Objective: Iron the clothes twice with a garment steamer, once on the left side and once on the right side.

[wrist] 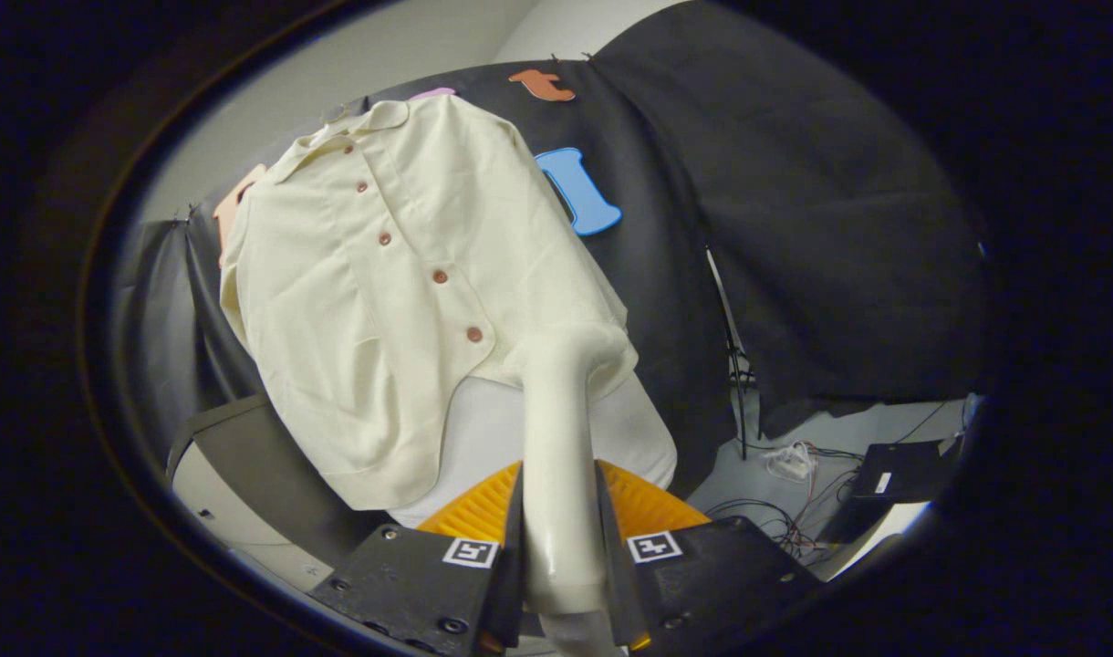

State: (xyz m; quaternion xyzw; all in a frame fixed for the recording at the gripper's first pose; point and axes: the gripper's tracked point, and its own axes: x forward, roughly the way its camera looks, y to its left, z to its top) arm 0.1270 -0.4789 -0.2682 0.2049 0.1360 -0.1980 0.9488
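Both fingers of the gripper [561,538] pinch the steamer [561,438] handle; its head meets the shirt [383,292] hem just ahead. Best sweep slowly up one side, head flat against the cloth.

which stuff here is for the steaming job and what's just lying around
For the job:
- garment steamer, its handle clamped between the fingers of the gripper
- cream button-up shirt, hanging just ahead of the steamer head

Just lying about:
- tangle of cables on the floor beyond the fingers
- black box beside the cables
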